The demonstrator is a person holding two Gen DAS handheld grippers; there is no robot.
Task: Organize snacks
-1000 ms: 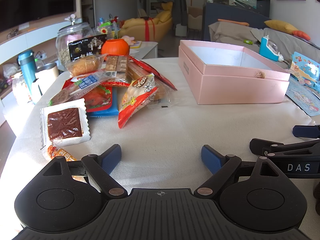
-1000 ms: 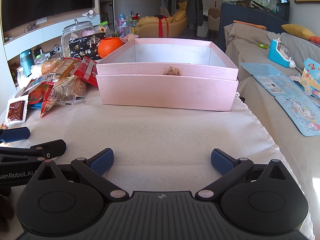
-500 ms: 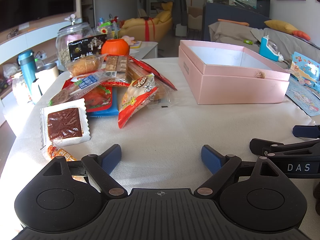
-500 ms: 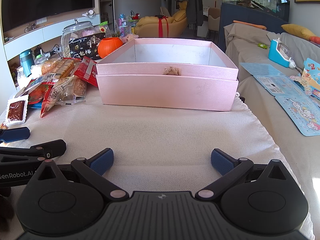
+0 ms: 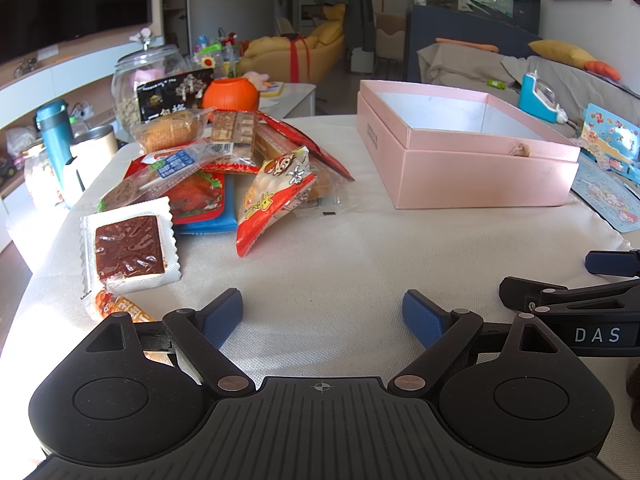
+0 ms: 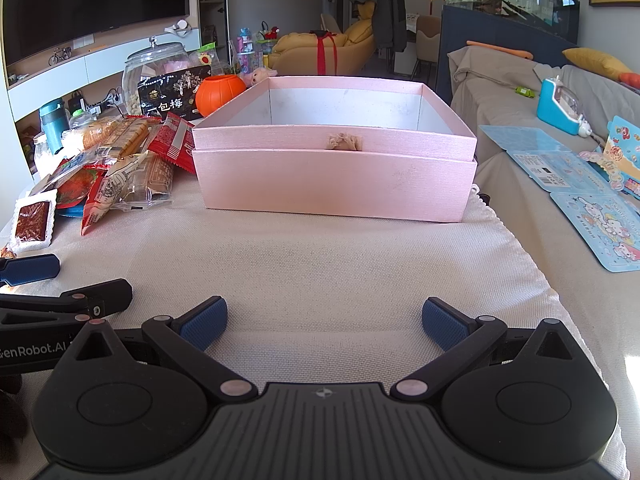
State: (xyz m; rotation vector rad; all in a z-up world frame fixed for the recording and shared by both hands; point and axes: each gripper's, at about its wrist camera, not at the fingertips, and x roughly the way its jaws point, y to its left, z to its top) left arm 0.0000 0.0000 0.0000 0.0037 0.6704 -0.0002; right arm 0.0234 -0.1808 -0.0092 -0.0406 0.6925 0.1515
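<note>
The left gripper [image 5: 322,312] sits low over the cloth-covered table [image 5: 340,264], its blue-padded jaws spread wide with nothing between them. The right gripper [image 6: 324,322] rests beside it, jaws likewise spread and empty; its side also shows at 3 o'clock in the left wrist view.

From the left wrist view, the snack pile [image 5: 224,160] lies at 11 o'clock, well apart from the fingers. Nearest is a white-edged packet of dark red fruit leather [image 5: 130,248], lying flat at 10 o'clock. A red-and-yellow cartoon packet [image 5: 276,200] leans on the heap's right edge at about 12 o'clock. An orange wrapper [image 5: 116,308] pokes out just beside the left finger; its print is too cut off to read.

The pink box [image 6: 334,168] stands open at 12 o'clock from the right gripper, near the pile's right side; its visible interior looks bare, though the front wall hides the floor. Behind the pile stand a glass jar [image 5: 146,80] and an orange pumpkin-shaped pot [image 5: 230,94].
</note>
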